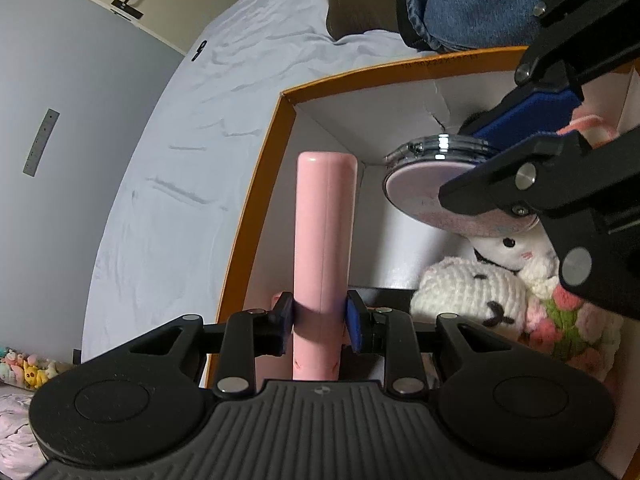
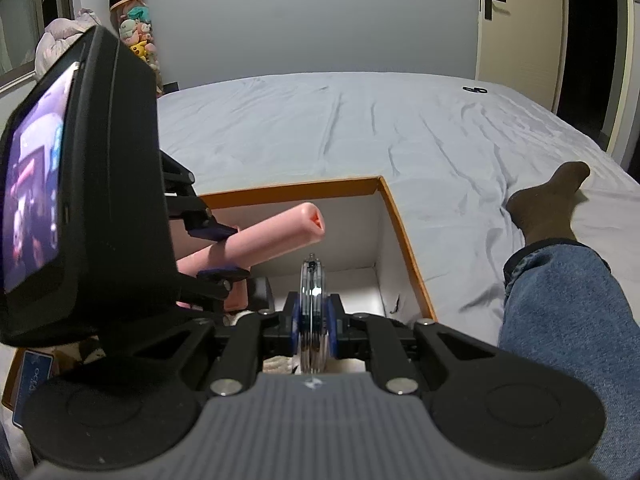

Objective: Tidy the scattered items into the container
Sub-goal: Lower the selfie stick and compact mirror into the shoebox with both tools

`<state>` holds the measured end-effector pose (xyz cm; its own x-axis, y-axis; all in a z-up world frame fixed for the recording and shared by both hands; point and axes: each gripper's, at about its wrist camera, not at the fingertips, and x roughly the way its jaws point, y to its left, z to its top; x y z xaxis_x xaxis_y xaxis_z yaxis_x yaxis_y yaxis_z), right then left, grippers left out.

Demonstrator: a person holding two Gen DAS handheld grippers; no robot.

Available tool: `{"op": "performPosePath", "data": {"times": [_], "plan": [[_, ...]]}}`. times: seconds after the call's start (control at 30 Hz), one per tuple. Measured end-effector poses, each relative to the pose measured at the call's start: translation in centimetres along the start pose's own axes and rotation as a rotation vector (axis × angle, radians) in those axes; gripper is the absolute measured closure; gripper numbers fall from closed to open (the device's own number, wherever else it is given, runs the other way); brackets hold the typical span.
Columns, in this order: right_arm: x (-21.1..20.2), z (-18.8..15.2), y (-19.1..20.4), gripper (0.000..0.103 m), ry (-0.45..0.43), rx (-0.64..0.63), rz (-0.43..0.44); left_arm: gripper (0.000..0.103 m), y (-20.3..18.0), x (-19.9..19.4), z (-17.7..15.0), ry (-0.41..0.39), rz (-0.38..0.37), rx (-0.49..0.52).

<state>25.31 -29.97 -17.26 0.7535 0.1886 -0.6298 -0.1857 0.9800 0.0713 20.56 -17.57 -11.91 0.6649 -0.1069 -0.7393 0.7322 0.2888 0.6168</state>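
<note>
Both grippers are found over the orange-rimmed box [image 1: 256, 184], which sits on the grey bedsheet [image 2: 320, 120], and the placing step is judged to be in hand. The left gripper [image 1: 320, 320] is clenched on a pink cylindrical case [image 1: 324, 240], held about its lower part between the blue pads [image 1: 354, 320]; the case is carried above the box interior, close to the left wall, and is not seen to rest on anything. The right gripper [image 2: 314, 316] is clamped on a round compact [image 2: 313, 296], held on edge between its fingers, likewise suspended inside the rim and near the far corner. Already lying in the box are a white crocheted plush [image 1: 468, 292], a second plush with a black-and-white face [image 1: 508, 248] and a pink-and-green knitted item [image 1: 560, 320]; a dark flat object beneath the case is noted, though its identity cannot be told from either view. A small black item [image 2: 475, 89] is seen well apart on the far sheet and may still need collecting. The next move is judged to call for both loads to be lowered to the floor of the box or onto the plush pile before the jaws are released, the compact being laid flat so that it does not roll, and the two grippers being kept apart as they are withdrawn.
</note>
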Motion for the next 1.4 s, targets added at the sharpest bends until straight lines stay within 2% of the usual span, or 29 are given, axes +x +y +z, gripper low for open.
{"op": "performPosePath", "data": {"times": [0.23, 0.5, 0.63, 0.8, 0.87, 1.07, 1.27, 1.33, 1.4], "plan": [[0.0, 0.1, 0.0, 0.088, 0.003, 0.002, 0.000, 0.072, -0.3, 0.3, 0.4, -0.004, 0.020, 0.019], [0.1, 0.1, -0.2, 0.088, 0.000, -0.003, 0.000, 0.072, -1.2, -1.3, 0.4, 0.084, 0.038, 0.171], [0.1, 0.0, -0.1, 0.088, 0.002, -0.002, 0.020, 0.072, -1.3, -1.5, 0.2, 0.124, 0.040, 0.205], [0.1, 0.1, 0.2, 0.088, -0.001, -0.006, 0.034, 0.072, -1.1, -0.4, 0.3, 0.142, 0.007, 0.136], [0.1, 0.2, 0.1, 0.088, -0.003, -0.011, 0.019, 0.072, -1.2, -0.2, 0.5, 0.124, 0.025, 0.127], [0.1, 0.2, -0.5, 0.088, 0.003, 0.015, 0.014, 0.070, -1.0, 0.6, 1.4, 0.096, 0.010, 0.058], [-0.2, 0.2, -0.9, 0.088, -0.007, 0.020, 0.005, 0.068, -0.5, 0.8, 0.9, 0.051, -0.009, 0.014], [-0.4, 0.3, -1.1, 0.088, -0.012, 0.023, 0.000, 0.066, 0.0, 0.6, 0.5, 0.030, -0.020, -0.001], [-0.4, 0.3, -1.4, 0.088, -0.013, 0.033, 0.003, 0.054, 0.4, 0.3, 0.3, 0.004, -0.030, -0.015]]}}
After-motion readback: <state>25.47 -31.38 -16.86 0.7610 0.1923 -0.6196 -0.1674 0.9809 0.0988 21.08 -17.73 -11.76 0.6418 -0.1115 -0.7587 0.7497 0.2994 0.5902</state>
